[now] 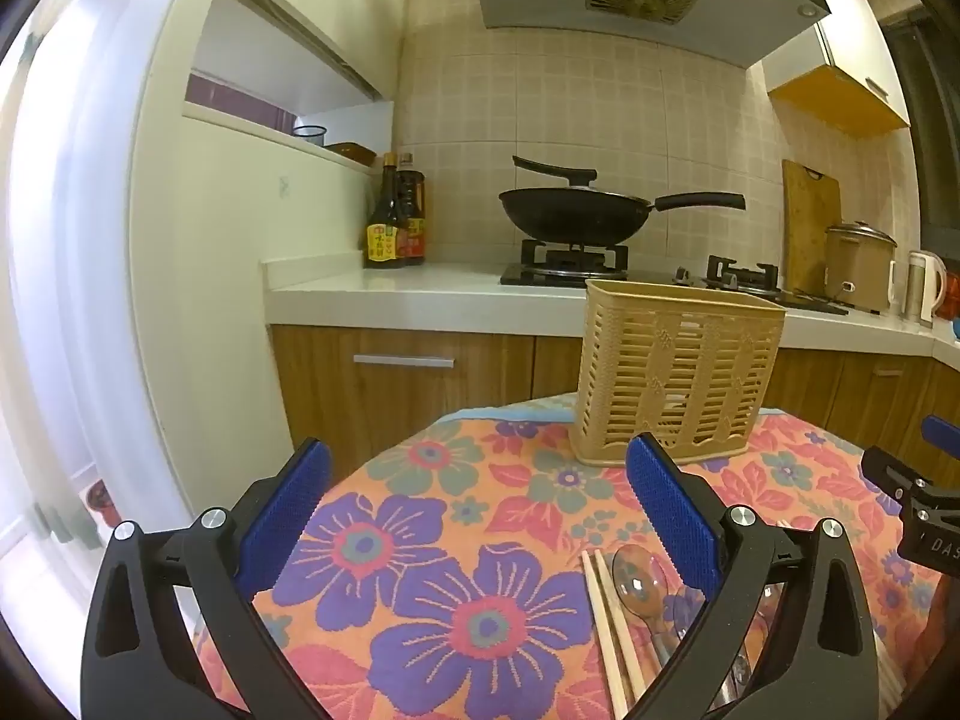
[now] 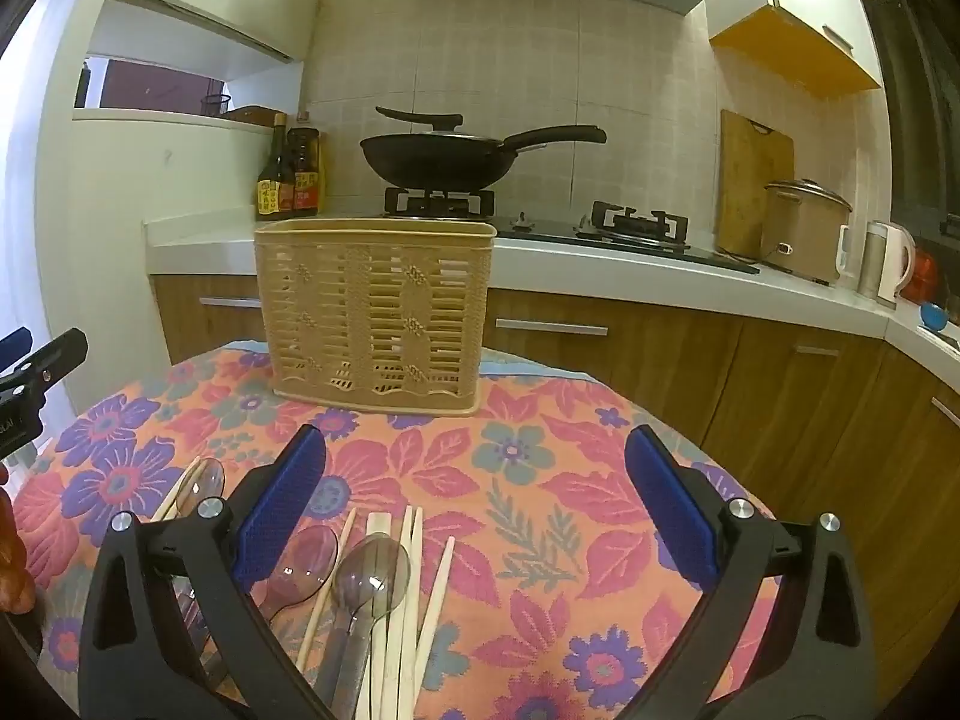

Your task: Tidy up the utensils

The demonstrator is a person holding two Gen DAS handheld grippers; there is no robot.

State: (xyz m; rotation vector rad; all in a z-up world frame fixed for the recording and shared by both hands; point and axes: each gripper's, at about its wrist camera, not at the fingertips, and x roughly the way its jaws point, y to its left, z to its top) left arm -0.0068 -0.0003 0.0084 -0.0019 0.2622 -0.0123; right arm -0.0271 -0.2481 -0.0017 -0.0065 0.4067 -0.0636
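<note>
Behind your wide-open, empty left gripper (image 1: 477, 516), the basket (image 1: 678, 372) looks nearly empty; chopsticks (image 1: 612, 630) lie well short of it. Right view: your right gripper (image 2: 477, 510) gapes too, and 3 spoons (image 2: 372, 576) remain unsorted before the basket.

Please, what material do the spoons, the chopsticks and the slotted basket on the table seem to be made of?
Spoons: probably clear plastic with a smoky tint, glossy; the cloth pattern shows through the bowls.
Chopsticks: likely pale wood or bamboo, matte, without shine.
Basket: apparently moulded beige plastic; it has regular slots and a woven-look pattern.
</note>
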